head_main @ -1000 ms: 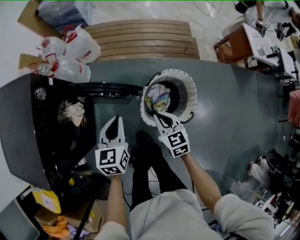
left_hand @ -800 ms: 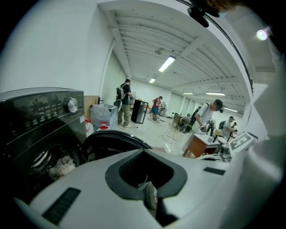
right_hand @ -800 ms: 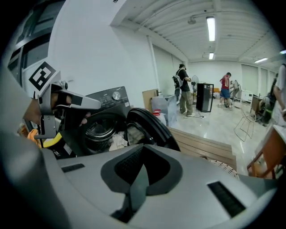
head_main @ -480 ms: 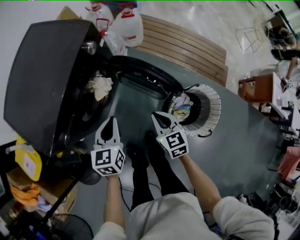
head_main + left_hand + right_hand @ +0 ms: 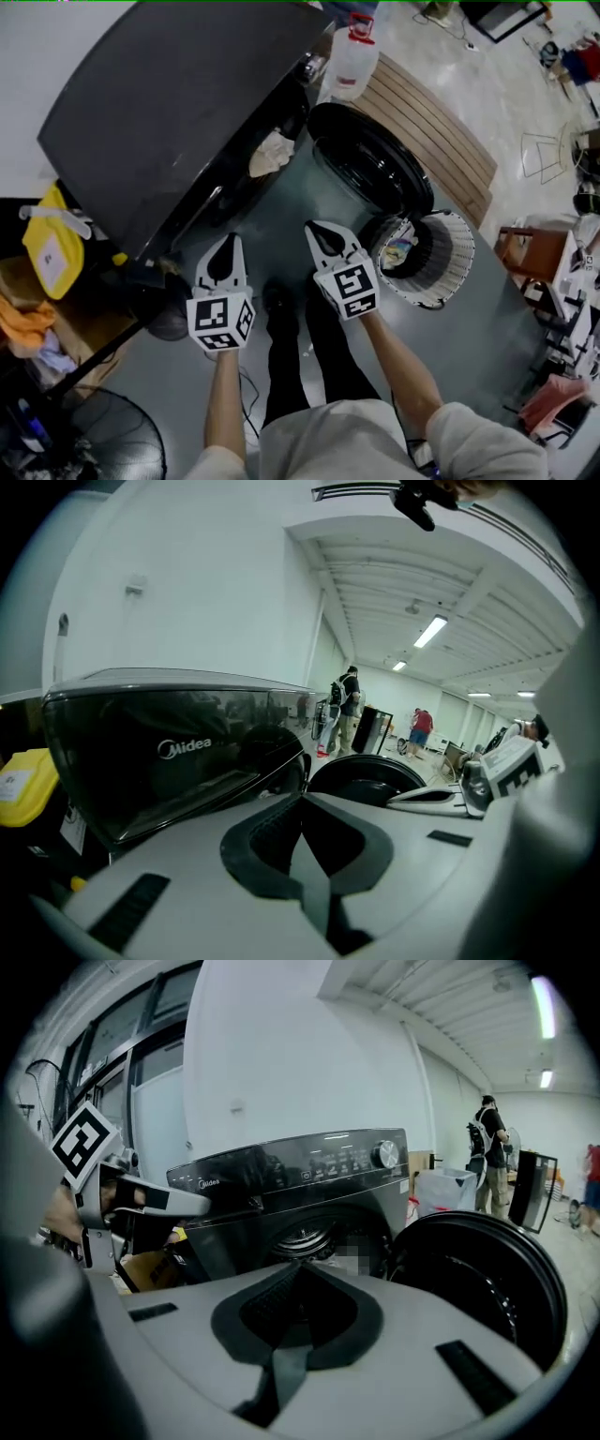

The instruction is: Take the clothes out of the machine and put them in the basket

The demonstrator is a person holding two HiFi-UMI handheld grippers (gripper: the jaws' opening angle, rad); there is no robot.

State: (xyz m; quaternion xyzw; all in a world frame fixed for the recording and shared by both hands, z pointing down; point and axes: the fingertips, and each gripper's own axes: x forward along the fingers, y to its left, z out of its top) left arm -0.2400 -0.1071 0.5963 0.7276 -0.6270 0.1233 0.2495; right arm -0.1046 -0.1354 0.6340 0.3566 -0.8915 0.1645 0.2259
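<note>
Both grippers have swung away from the laundry basket [image 5: 457,246] since a second ago, when my right one hung at its rim. The basket now sits off to the right, near the right gripper but apart from it, with a bundle of colourful clothes [image 5: 397,253] inside. I see the left gripper [image 5: 229,246] and the right gripper [image 5: 317,234] side by side over the grey floor [image 5: 281,202], both pointed toward the black Midea washing machine [image 5: 159,103]. Each gripper's own view shows its jaws pressed together with nothing between them. The machine's round door [image 5: 373,167] stands swung open, between the machine and the basket. A pale garment [image 5: 272,153] lies in the drum opening, ahead of both grippers and apart from them.
</note>
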